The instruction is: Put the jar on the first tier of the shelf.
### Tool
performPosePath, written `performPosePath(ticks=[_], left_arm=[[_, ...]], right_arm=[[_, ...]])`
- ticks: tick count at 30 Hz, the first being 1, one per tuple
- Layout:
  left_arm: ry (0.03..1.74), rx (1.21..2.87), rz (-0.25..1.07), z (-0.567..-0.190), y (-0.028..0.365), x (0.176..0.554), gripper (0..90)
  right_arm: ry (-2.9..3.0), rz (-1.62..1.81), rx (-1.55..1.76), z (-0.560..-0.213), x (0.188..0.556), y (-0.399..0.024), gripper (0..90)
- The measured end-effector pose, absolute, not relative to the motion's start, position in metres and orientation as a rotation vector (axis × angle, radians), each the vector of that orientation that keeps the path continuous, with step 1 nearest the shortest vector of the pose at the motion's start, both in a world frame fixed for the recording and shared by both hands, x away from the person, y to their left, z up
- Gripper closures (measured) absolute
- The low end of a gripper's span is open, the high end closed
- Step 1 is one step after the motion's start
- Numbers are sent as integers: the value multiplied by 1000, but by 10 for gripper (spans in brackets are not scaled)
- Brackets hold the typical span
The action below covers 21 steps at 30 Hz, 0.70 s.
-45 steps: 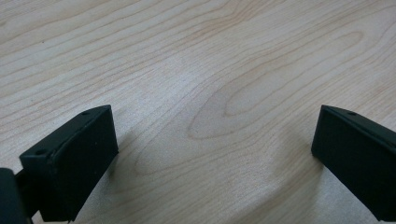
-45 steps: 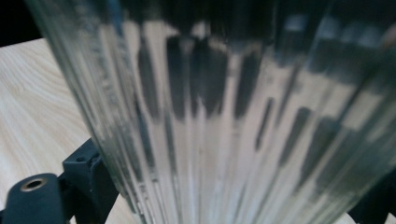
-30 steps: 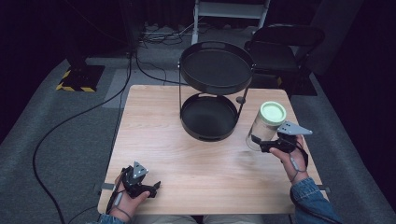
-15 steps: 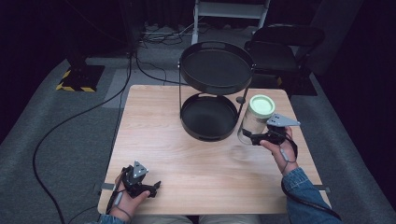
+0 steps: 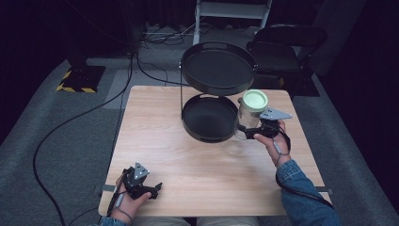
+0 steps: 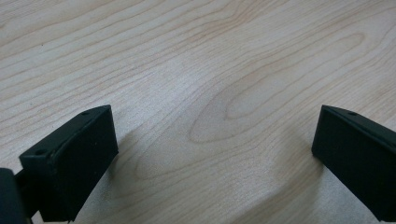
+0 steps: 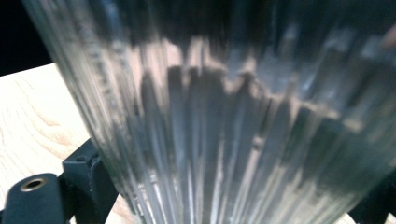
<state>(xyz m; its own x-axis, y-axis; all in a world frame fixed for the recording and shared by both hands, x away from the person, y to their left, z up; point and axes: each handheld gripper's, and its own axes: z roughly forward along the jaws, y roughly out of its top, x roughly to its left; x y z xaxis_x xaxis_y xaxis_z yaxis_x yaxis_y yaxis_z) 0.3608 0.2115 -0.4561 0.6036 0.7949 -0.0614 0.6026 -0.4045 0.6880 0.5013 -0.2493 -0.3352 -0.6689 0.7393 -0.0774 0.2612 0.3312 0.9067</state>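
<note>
1. The table (image 5: pixel 188 160) is a rectangle of pale wood with a wavy grain and a matte face. No writing can be read on anything here.
2. The stand (image 5: pixel 217 89) is at the far middle of the table. It is black metal, with two round shallow trays, one above the other, joined by thin rods.
3. The jar (image 5: pixel 249 115) is just right of the stand's lower tray, close to its rim, and seems lifted off the table. It is clear ribbed glass, a cylinder, with a round pale green lid. In the right gripper view the ribs run along the glass wall.
4. The right gripper (image 5: pixel 247 132) is right of the stand. Its black jaws pinch the jar low on its wall, one on each side.
5. The left gripper (image 5: pixel 153 188) is well apart from the stand, at the near left edge of the table. Its blocky black jaws are spread wide over bare wood and hold nothing.
</note>
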Motion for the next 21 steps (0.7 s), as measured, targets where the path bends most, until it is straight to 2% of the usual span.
performPosePath(ticks=[21], left_arm=[[1096, 2147, 361, -456, 212, 361, 2]], right_arm=[[2135, 1325, 855, -342, 540, -208, 115]])
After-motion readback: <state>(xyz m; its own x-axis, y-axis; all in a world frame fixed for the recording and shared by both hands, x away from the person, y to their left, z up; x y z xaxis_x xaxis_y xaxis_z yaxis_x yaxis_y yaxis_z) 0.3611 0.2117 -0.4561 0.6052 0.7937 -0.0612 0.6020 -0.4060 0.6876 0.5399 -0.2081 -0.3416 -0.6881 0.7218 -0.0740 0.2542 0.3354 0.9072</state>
